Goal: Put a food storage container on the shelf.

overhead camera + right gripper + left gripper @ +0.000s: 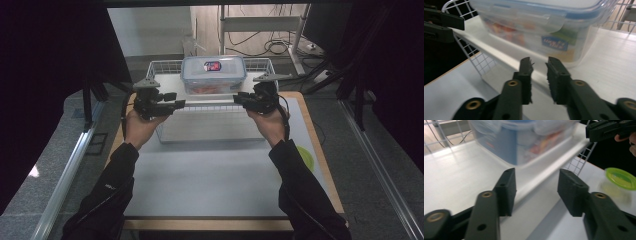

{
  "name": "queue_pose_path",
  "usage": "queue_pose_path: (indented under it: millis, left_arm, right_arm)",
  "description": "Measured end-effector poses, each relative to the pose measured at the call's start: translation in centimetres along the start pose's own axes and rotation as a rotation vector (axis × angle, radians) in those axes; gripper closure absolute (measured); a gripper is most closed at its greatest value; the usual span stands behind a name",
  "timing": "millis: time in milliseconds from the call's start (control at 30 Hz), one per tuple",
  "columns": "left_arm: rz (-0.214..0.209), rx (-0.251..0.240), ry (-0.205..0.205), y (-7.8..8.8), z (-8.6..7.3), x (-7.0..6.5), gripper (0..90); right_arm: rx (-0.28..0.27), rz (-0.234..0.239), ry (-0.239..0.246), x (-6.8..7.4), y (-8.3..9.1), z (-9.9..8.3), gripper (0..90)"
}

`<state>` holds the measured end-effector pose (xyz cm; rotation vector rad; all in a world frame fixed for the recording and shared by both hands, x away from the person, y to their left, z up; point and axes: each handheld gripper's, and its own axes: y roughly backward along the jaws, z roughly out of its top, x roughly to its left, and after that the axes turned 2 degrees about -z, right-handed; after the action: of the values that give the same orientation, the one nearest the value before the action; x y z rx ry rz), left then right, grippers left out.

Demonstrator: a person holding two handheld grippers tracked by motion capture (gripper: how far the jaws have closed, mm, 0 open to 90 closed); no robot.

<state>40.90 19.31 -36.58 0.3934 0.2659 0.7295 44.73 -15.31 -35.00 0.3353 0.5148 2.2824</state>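
The table (210,175) is bare across the lower middle of the high view, giving free passage. Up top the wire basket (165,67) blocks the way, the lidded box (213,74) inside it. A green lid (306,157) sits at the right edge.

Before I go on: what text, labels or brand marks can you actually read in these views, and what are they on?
None can be read.
Blue label on the side of the clear container, right gripper view: white lettering, too blurred.
Red and dark sticker on the container's lid, high view: too small.
Small white mark on the person's left sleeve, high view: too small.
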Motion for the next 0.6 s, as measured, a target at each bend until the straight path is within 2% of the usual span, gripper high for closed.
queue_pose_path:
  millis: [67, 100, 133, 233, 267, 300, 333, 367, 400, 433, 533, 600]
  left_arm:
    - [0.004, 0.003, -0.012, 0.1, -0.3, -0.4, 39.7]
    - [0.007, 0.012, -0.037, 0.2, -0.9, -1.1, 37.1]
    - [0.007, 0.012, -0.037, 0.2, -0.9, -1.1, 35.3]
    - [0.017, 0.018, -0.081, 0.5, -2.1, -2.5, 28.7]
    - [0.017, 0.018, -0.081, 0.5, -2.1, -2.5, 27.6]
    - [0.018, 0.016, -0.090, 0.6, -2.7, -3.1, 26.3]
    - [0.018, 0.016, -0.090, 0.6, -2.7, -3.1, 24.9]
    - [0.015, 0.019, -0.093, 0.7, -3.3, -3.7, 22.8]
    - [0.015, 0.019, -0.093, 0.7, -3.3, -3.7, 21.5]
    - [0.012, 0.022, -0.100, 0.8, -3.9, -4.2, 19.9]
    - [0.018, 0.033, -0.106, 0.9, -4.5, -4.8, 16.1]
    - [0.014, 0.038, -0.110, 1.0, -5.4, -5.5, 12.1]
  right_arm:
    - [0.001, 0.001, 0.006, 0.1, 0.2, -0.2, 63.7]
    - [-0.003, 0.008, 0.018, 0.4, 0.7, -0.8, 57.1]
    - [-0.006, 0.012, 0.019, 0.5, 0.8, -1.0, 53.9]
    - [-0.006, 0.020, 0.039, 0.9, 1.4, -1.8, 44.8]
    - [-0.006, 0.020, 0.039, 0.9, 1.4, -1.8, 44.8]
    - [-0.006, 0.027, 0.061, 1.3, 1.7, -2.6, 39.1]
    - [-0.006, 0.027, 0.061, 1.3, 1.7, -2.6, 39.1]
    - [0.002, 0.029, 0.079, 1.6, 1.9, -3.3, 34.1]
    - [0.002, 0.029, 0.079, 1.6, 1.9, -3.3, 34.1]
    - [0.003, 0.030, 0.095, 1.9, 2.1, -4.0, 29.7]
    - [0.003, 0.032, 0.101, 2.1, 2.3, -4.6, 26.4]
    - [-0.001, 0.040, 0.097, 2.3, 2.5, -5.7, 22.0]
